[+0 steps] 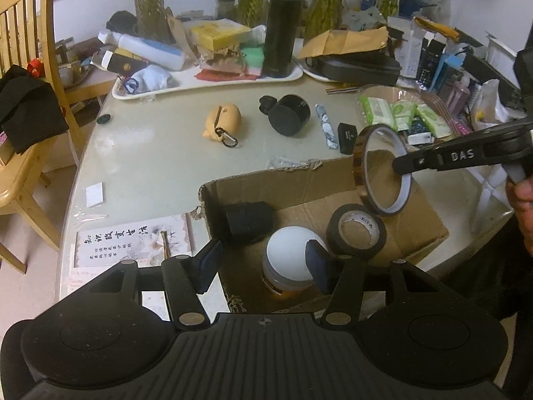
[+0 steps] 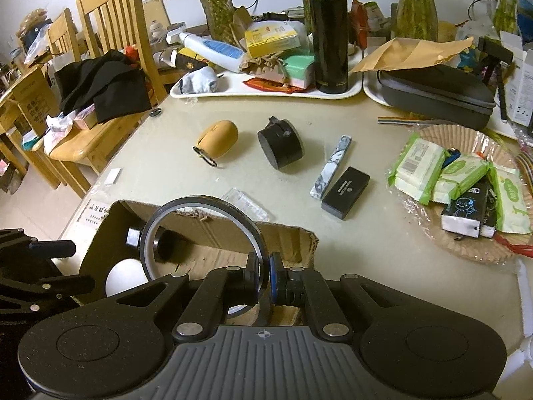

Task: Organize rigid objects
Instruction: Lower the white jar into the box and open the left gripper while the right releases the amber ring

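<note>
counts: one open brown cardboard box [image 1: 413,213] on the pale glass-topped table [image 1: 160,153]. inside it, four things show: a black tape roll [image 1: 357,233], a white-lidded jar [image 1: 289,260], a black cylinder [image 1: 250,221] and, in the right wrist view, a small metal-capped piece at the far left corner. loose on the table beyond the box, five things: a tan pig-shaped case with a carabiner [image 2: 218,141], a squat black cylindrical speaker [image 2: 281,145], a marbled white-and-grey bar [image 2: 331,166], a flat black rectangular case [image 2: 346,191], a crinkled clear wrapper [image 2: 246,205].

task's thing: one thin amber tape ring [image 1: 383,170], large and hollow, held on edge above the box's right part, clear of the black tape roll below it. its hole faces sideways across the box, a little tilted.

right gripper [image 2: 266,278]: jaws pressed together on the ring's band at its lower edge, one pad inside the hoop, one outside. a person's hand shows at the left wrist view's right edge.

left gripper [image 1: 266,261]: jaws spread part way, nothing between the pads; it hangs over the box's near side, above the white-lidded jar.
</note>
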`<state>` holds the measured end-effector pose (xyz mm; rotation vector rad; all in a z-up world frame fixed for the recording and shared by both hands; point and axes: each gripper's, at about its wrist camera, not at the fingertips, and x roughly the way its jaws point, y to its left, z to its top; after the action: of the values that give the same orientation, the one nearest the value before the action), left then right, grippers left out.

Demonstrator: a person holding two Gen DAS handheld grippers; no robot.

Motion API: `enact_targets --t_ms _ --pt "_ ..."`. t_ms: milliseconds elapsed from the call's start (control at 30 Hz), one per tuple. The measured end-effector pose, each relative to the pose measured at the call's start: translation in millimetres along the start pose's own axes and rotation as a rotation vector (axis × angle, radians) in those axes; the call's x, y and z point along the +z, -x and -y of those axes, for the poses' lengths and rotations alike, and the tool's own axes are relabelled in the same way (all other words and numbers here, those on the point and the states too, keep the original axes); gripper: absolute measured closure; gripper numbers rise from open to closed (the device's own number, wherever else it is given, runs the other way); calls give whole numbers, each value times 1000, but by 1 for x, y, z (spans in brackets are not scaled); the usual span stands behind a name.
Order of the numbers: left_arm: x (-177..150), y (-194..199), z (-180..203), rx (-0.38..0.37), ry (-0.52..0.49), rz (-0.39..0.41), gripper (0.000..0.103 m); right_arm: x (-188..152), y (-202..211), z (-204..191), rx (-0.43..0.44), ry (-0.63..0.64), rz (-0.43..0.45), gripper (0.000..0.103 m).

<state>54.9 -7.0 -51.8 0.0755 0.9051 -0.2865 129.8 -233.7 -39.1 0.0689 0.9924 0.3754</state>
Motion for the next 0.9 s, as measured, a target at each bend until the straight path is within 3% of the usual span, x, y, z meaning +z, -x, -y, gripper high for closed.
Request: enact_targets --t_ms 233,367,400,500,900 --pt "-2 8 -1 -10 9 27 49 -2 -13 -11 2 45 -83 88" --pt "-2 12 -4 -12 21 45 49 0 -10 -18 -10 66 -43 25" --pt "-2 14 -4 -12 23 49 49 1 -7 -17 -15 67 -24 16" --pt "-2 15 -5 -14 24 54 49 4 -4 -12 -25 44 0 6" --pt "-2 15 -4 -14 17 56 49 5 -6 -3 -92 3 -5 0"
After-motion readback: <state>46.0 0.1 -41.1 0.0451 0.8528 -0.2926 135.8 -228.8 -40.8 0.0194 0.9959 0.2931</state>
